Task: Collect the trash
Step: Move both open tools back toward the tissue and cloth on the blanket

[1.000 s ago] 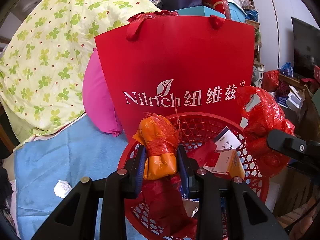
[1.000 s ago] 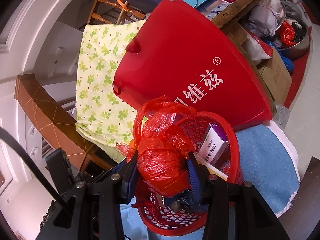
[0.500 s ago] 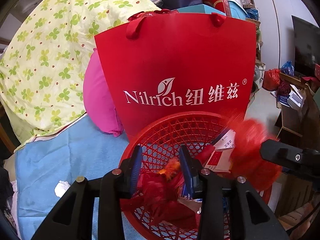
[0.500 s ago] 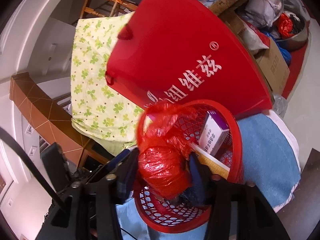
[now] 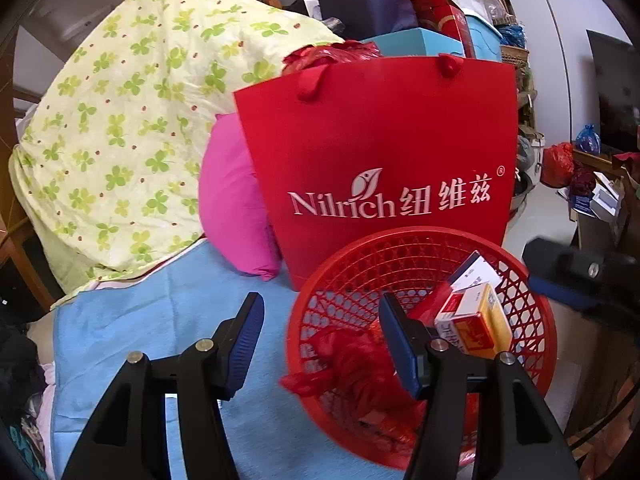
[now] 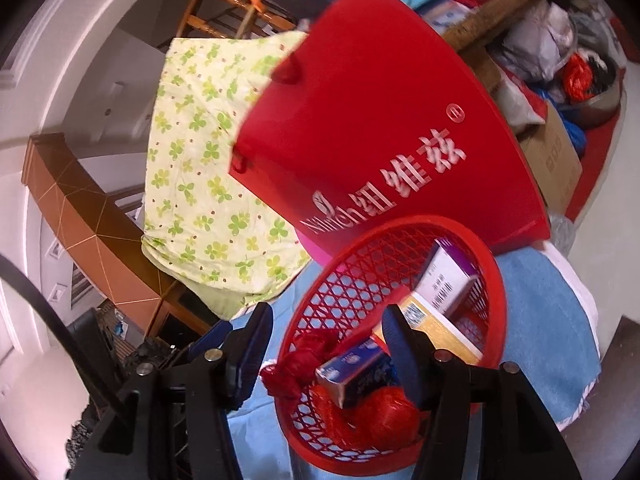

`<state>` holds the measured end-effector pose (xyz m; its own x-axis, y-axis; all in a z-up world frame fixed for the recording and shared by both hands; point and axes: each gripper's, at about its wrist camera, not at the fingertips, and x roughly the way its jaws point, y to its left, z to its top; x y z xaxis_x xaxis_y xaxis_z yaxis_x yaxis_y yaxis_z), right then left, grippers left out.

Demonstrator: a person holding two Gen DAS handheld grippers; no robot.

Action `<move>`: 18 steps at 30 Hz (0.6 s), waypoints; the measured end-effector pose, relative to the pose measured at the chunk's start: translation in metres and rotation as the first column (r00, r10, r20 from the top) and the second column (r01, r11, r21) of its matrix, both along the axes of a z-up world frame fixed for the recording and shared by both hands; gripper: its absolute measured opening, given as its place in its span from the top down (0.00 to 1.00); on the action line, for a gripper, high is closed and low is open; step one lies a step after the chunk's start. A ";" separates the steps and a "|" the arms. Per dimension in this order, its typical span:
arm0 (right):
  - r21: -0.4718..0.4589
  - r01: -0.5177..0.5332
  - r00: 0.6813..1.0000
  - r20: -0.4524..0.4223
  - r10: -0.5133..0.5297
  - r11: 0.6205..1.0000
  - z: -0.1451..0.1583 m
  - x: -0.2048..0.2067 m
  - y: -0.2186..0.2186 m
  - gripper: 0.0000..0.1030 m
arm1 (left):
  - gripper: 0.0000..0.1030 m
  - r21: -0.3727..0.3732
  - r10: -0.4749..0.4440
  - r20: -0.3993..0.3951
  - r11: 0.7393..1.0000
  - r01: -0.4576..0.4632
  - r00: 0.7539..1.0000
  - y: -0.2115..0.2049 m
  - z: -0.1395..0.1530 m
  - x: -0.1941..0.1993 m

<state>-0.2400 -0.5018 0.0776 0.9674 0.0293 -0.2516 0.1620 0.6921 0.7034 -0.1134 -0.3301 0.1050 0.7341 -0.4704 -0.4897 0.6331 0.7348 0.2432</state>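
Both bundles have left the tools since a second ago: the orange packet wrapped in red net that the left tool (image 5: 320, 332) gripped, and the red plastic bag (image 6: 384, 408) that the right tool (image 6: 326, 340) gripped, now lie in the red mesh basket (image 5: 536, 312). Left tool released, its jaws opening with nothing pressed between the pads (the basket rim and crumpled red plastic (image 5: 352, 364) merely show through the gap). Right tool released too, its blue pads apart and empty above the basket's near rim.

Inside the basket sit small cartons: a white and purple one (image 6: 448, 276) leaning on the far wall, a yellow one (image 6: 436, 328) beside it with a small printed code, and a blue one (image 6: 352, 368) resting on the red bag. Their print is too small to read.

Behind the basket, touching its far rim, stands a red paper gift bag (image 5: 380, 152) lettered "Nilrich 纽维兹" in white with a leaf logo and ® mark. Basket and bag rest on a blue cloth (image 5: 132, 328); a pink cushion (image 5: 232, 216) and a clover-print quilt (image 5: 120, 128) lie to the left.
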 end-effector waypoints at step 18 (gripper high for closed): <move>-0.232 -0.072 0.995 0.052 0.086 0.970 0.024 0.032 0.094 0.41 | 0.40 0.000 0.141 0.026 0.990 -0.141 0.990 0.097 -0.011 0.011</move>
